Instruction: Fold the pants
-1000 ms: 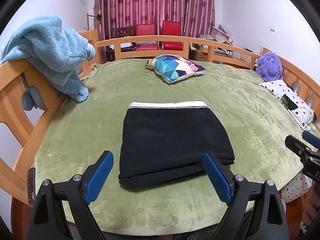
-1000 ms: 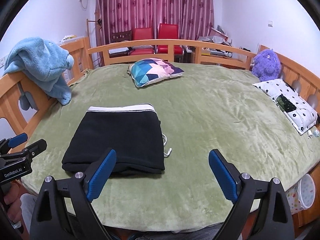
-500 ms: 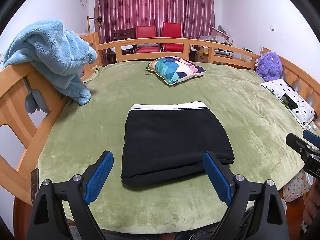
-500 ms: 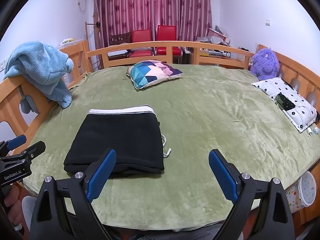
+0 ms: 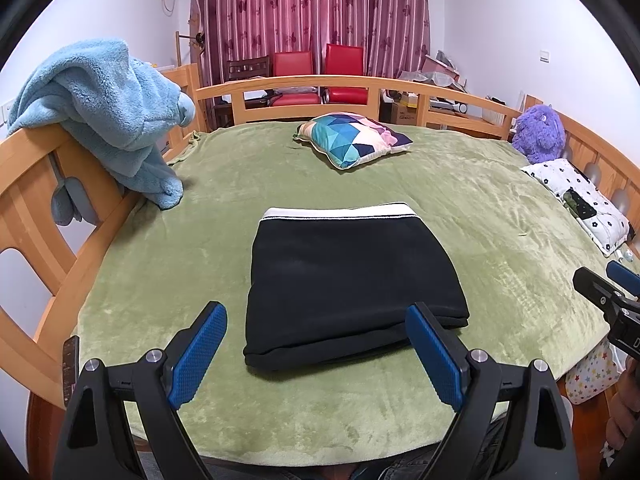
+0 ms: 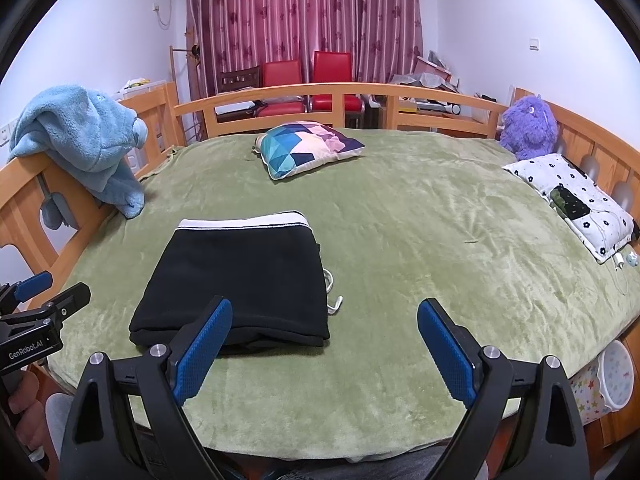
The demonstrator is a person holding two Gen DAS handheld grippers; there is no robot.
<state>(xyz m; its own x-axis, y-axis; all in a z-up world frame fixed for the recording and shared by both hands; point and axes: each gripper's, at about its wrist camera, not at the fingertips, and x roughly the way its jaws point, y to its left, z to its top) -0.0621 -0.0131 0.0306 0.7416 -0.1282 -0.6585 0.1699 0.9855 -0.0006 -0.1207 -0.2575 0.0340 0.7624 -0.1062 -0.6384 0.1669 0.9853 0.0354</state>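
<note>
The black pants (image 5: 348,280) lie folded into a neat rectangle on the green bed cover (image 5: 500,216), white waistband at the far edge. They also show in the right wrist view (image 6: 240,280), with a white drawstring (image 6: 334,300) poking out at their right side. My left gripper (image 5: 316,344) is open and empty, held above the near edge of the bed in front of the pants. My right gripper (image 6: 324,340) is open and empty, to the right of the pants. Each gripper shows at the edge of the other's view.
A colourful pillow (image 5: 352,142) lies at the far middle. A blue fleece garment (image 5: 104,112) hangs on the left wooden rail. A purple plush toy (image 5: 538,134) and a white patterned cushion (image 5: 580,200) are at the right. A starred basket (image 6: 608,380) stands beside the bed.
Both grippers have drawn back and risen slightly from the folded pants. The pants have not moved. Both grippers stay open.
</note>
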